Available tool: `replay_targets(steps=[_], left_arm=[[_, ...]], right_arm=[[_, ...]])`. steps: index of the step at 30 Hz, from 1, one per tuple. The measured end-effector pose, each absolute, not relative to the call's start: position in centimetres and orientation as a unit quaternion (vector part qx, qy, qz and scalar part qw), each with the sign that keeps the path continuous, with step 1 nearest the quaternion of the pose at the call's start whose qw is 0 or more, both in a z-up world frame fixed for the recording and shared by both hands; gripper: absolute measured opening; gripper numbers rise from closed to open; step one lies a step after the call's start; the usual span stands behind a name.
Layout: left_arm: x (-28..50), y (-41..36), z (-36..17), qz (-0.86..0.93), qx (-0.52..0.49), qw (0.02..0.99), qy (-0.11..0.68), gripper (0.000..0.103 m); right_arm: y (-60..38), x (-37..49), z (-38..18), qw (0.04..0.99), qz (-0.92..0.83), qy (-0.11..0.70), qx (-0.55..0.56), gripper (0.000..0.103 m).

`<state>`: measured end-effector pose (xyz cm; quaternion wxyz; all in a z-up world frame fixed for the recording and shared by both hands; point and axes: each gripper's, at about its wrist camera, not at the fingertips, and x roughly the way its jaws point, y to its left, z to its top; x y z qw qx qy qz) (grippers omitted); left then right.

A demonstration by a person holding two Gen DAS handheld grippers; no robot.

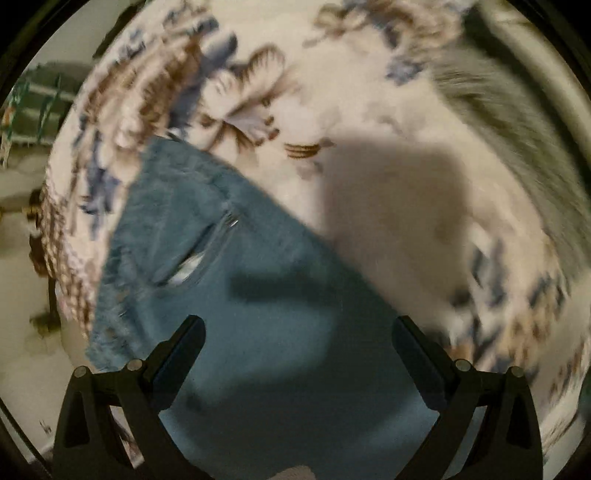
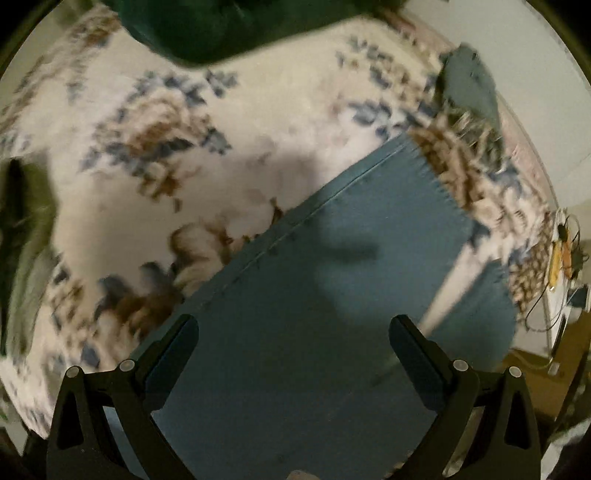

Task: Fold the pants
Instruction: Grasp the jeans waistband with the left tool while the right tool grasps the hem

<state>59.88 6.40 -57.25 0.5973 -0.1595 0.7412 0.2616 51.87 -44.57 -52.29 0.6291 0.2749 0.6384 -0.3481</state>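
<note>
**A:** With both tongs spread wide and holding nothing, time to pick grab spots. Left tongs [image 1: 297, 334] over the waist end of the blue jeans [image 1: 236, 295], near the pocket opening [image 1: 192, 264]. Right tongs [image 2: 293, 332] over a leg, w/ the side seam [image 2: 295, 218] running up and to the right toward the frayed hem [image 2: 443, 188].

**B:** Seen. Jeans laid flat on the floral blanket [image 1: 332, 92], prob. a bed. Second leg [image 2: 480, 314] peeking out at right, split off by a strip of blanket. Not stacked yet, by the look of it.

**A:** So: pinch low, right at the fabric edge, both layers if poss. Denim's stiff & heavy, so go deep enough into the pads or risk a slip mid-lift.

**B:** Agreed. Lift both ends together, keep same height, carry one leg over the other w/o dragging the blanket along. Match seam to seam, hem to hem.

**A:** Watch the blur: both views smeared, exact edge hard to place. Slow down before closing. Also steer clear of the dark green cloth [image 2: 229, 29] at top of right view.

**B:** Noted. Flatten after landing, then re-grip.
</note>
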Motion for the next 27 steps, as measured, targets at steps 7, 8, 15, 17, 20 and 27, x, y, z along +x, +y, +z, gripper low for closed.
replay_targets(steps=[7, 8, 15, 17, 20, 27], left_arm=[[60.2, 8.3, -59.3, 0.296, -0.181, 0.596, 0.724, 0.063], [59.9, 8.2, -58.6, 0.297, -0.178, 0.605, 0.717, 0.046], [56.8, 7.5, -51.7, 0.26, -0.198, 0.67, 0.667, 0.007], [55.5, 7.2, -49.1, 0.249, -0.2, 0.683, 0.657, 0.006], [53.3, 6.9, -44.7, 0.235, -0.211, 0.699, 0.641, 0.006], [44.2, 9.0, -38.7, 0.217, -0.228, 0.735, 0.601, 0.005]], right_arm=[[-48.2, 53.1, -61.2, 0.569, -0.383, 0.639, 0.349, 0.103], [-48.5, 53.1, -62.0, 0.562, -0.383, 0.636, 0.364, 0.103], [-48.3, 52.3, -63.7, 0.567, -0.37, 0.633, 0.375, 0.026], [-47.7, 51.9, -62.9, 0.577, -0.366, 0.63, 0.368, 0.015], [-46.9, 50.6, -61.2, 0.601, -0.352, 0.619, 0.365, 0.01], [-45.2, 44.9, -55.1, 0.647, -0.302, 0.587, 0.381, 0.008]])
